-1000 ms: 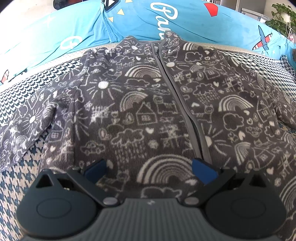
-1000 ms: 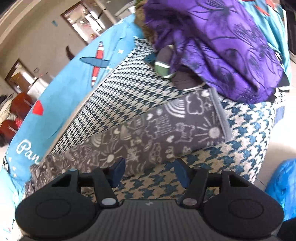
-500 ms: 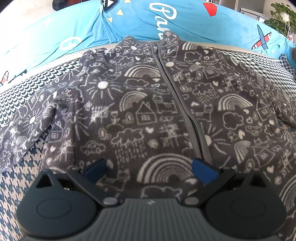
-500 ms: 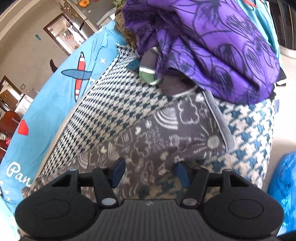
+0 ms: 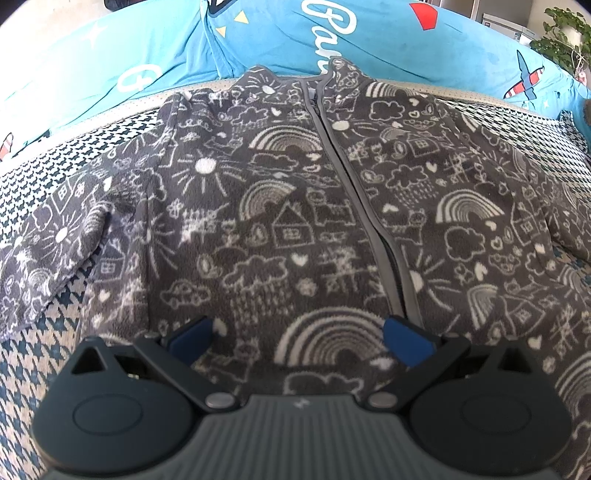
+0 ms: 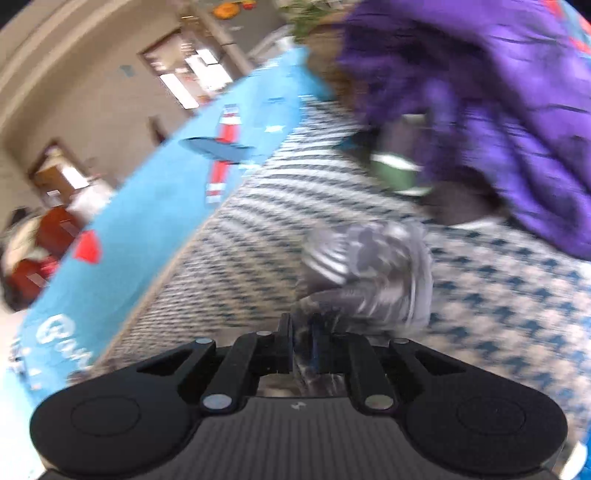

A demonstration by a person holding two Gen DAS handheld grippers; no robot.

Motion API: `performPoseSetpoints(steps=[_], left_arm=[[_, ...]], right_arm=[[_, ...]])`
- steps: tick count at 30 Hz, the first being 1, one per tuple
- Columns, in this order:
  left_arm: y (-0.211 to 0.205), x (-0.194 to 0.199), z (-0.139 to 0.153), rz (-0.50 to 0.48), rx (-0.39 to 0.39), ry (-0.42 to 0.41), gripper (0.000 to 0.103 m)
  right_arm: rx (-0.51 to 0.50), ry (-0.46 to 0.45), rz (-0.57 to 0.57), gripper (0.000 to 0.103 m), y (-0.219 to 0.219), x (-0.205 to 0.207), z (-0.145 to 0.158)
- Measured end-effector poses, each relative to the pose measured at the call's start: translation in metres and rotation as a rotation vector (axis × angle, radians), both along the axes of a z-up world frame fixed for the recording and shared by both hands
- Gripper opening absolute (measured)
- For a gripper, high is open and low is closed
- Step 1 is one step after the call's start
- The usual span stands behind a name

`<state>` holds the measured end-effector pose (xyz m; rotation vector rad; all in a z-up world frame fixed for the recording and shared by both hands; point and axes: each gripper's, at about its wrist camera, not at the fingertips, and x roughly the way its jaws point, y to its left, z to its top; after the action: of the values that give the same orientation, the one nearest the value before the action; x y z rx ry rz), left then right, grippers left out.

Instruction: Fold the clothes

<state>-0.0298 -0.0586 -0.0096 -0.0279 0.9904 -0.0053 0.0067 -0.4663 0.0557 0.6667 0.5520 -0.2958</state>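
Jacket point(image 5: 295, 221): grey doodle-print fleece, zipped, flat on houndstooth cover point(image 5: 48, 354), fills centre of left view. Left gripper point(image 5: 297, 334): fingers spread wide over hem, holding nothing. Right gripper point(image 6: 301, 332): fingers pinching sleeve point(image 6: 369, 269), bunched centre frame, blurred. Purple garment point(image 6: 498, 110) upper right.

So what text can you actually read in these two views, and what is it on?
"Pa": white script on the blue cushion, cut off where the jacket collar covers it.
A white round mark on the same cushion, further left: not readable as a letter.
Right wrist view: white lettering on the blue cushion, too blurred to read.
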Motion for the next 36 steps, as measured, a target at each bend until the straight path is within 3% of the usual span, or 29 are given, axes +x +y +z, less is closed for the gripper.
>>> performPoseSetpoints(steps=[5, 9, 15, 18, 21, 25, 26, 31, 36], left_arm=[[0.002, 0.002, 0.001, 0.002, -0.012, 0.012, 0.103], [0.007, 0.004, 0.003, 0.018, -0.029, 0.018, 0.103], [0.027, 0.007, 0.007, 0.098, -0.070, 0.022, 0.103], [0.039, 0.006, 0.011, 0.143, -0.091, 0.004, 0.103], [0.050, 0.004, 0.015, 0.182, -0.131, -0.014, 0.103], [0.053, 0.002, 0.016, 0.181, -0.140, -0.019, 0.103], [0.052, 0.002, 0.016, 0.179, -0.136, -0.019, 0.103], [0.053, -0.002, 0.021, 0.190, -0.137, -0.042, 0.103], [0.057, -0.006, 0.029, 0.212, -0.172, -0.089, 0.103]], right_arm=[[0.075, -0.089, 0.198, 0.012, 0.033, 0.036, 0.009], [0.079, -0.141, 0.345, 0.012, 0.073, 0.062, 0.018], [0.068, -0.227, 0.559, 0.012, 0.144, 0.075, 0.031], [0.037, -0.273, 0.709, 0.012, 0.182, 0.070, 0.031], [0.001, -0.248, 0.910, 0.014, 0.221, 0.063, 0.020], [-0.094, -0.167, 1.071, 0.040, 0.259, 0.051, 0.002], [-0.109, -0.152, 1.100, 0.042, 0.264, 0.048, -0.001], [-0.118, -0.143, 1.092, 0.046, 0.261, 0.044, -0.004], [-0.103, -0.139, 0.935, 0.050, 0.226, 0.050, 0.003]])
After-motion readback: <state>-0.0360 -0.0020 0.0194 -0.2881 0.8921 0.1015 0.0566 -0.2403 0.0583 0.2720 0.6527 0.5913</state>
